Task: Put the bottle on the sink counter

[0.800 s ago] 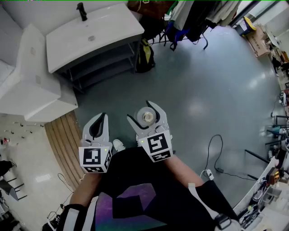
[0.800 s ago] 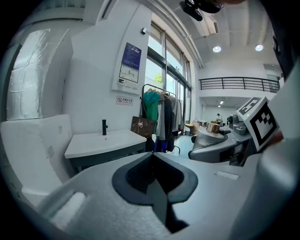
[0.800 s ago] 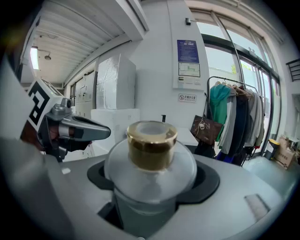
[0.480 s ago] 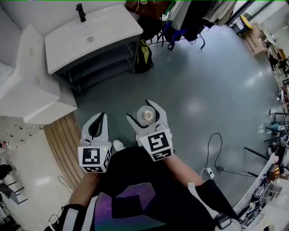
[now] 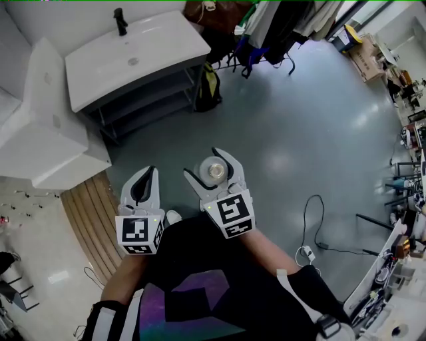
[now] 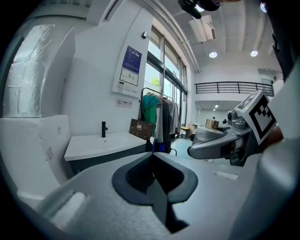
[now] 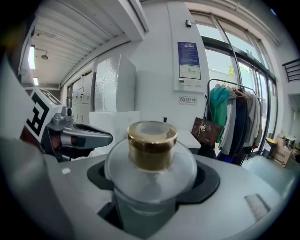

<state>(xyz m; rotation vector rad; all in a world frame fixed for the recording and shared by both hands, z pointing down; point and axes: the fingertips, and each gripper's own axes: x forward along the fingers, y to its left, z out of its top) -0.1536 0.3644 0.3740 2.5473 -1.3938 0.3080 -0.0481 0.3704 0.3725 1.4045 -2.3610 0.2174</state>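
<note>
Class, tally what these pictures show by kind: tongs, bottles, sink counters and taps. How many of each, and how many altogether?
Tongs: 2 (left tongs, right tongs)
Bottle: 1
Sink counter: 1
Tap: 1
Total: 5

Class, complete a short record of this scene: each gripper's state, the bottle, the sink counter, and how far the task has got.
left gripper: fingers together, empty
right gripper: fingers closed on the bottle
bottle: clear, gold cap, upright
sink counter: white, black tap at its back, well apart from both grippers
progress: bottle not yet on the sink counter
</note>
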